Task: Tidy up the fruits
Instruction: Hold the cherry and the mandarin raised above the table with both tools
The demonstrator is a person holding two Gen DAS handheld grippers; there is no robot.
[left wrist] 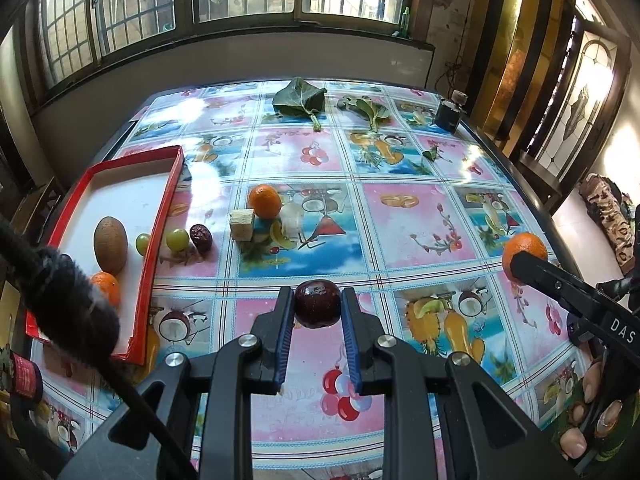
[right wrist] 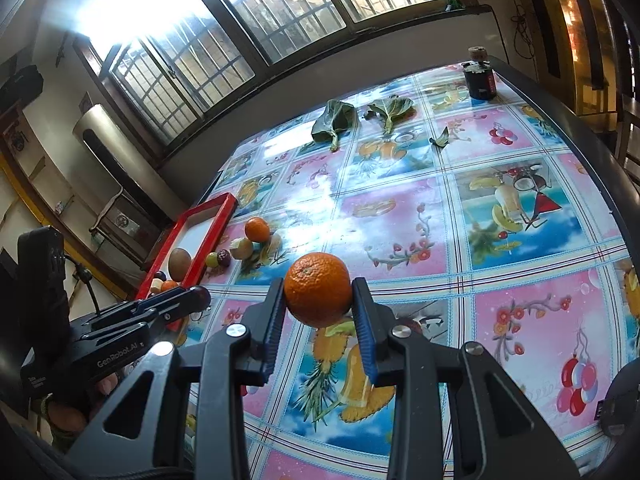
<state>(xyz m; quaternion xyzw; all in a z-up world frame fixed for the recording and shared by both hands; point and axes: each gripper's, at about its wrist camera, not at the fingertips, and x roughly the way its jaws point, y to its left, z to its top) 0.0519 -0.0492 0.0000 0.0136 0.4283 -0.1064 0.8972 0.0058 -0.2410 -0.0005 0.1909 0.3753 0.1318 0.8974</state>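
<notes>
Two fruits held above the patterned table, one in each claw.

The dark plum (left wrist: pixel 318 303), round with no clear long axis, sits clamped in the left gripper (left wrist: pixel 318 306); the right gripper (right wrist: pixel 319 290) pinches an orange (right wrist: pixel 318 289), stem dimple facing up. In the red tray (left wrist: pixel 158 216) on the left, a kiwi (left wrist: pixel 111 245) stands upright, long axis vertical.

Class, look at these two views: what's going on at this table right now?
A person is sorting fruit with two hand-held claws. The left claw grips a dark plum; the right claw grips an orange. Both are held above the table. The red tray already holds a kiwi and other fruit; another orange, a grape and a date wait beside it.
</notes>
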